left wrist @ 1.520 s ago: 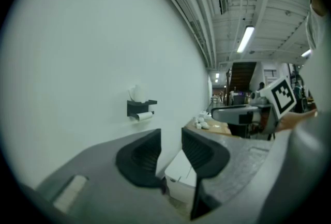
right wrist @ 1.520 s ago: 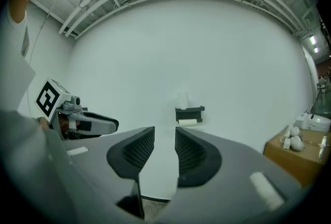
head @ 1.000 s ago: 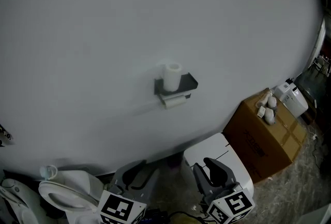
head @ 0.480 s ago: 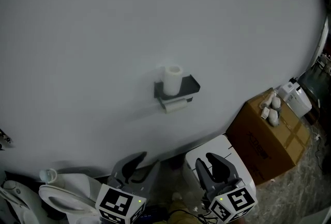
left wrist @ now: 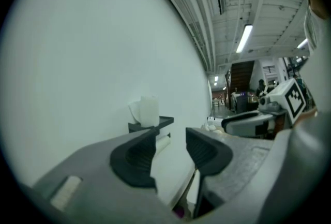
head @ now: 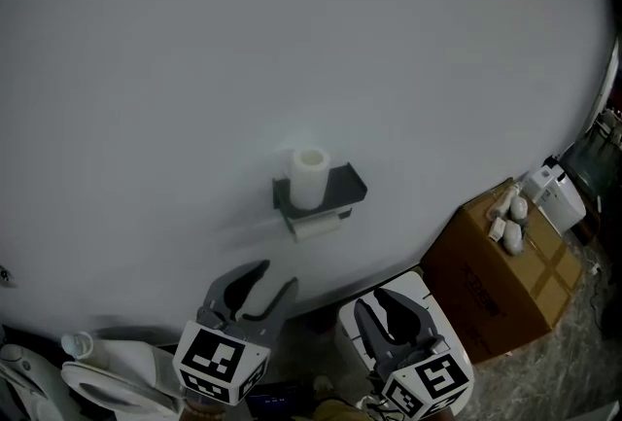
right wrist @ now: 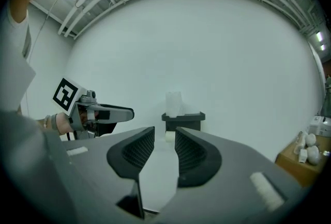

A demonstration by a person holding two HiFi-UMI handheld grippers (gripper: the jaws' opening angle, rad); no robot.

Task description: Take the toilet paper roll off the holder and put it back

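The toilet paper roll [head: 310, 178] stands upright on the dark wall-mounted holder [head: 347, 186], with what looks like a second roll [head: 317, 227] hung beneath it, while well below, the left tool [head: 274, 278] has its jaws opening on nothing and the right tool [head: 386, 307] holds its jaws slightly apart, likewise empty.

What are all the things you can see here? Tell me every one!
wall: one, white, behind everything
holder: one, black, on the wall
top roll: one, white, upright on the holder's shelf
lower roll: one, white, under the holder
brown box: one, lower right
lumps: a few, white, on the brown box
white box: one, bottom, behind the right gripper
toilet: one, white, lower left
left gripper: grey, bottom, jaws opening, empty
right gripper: grey, bottom, jaws apart, empty
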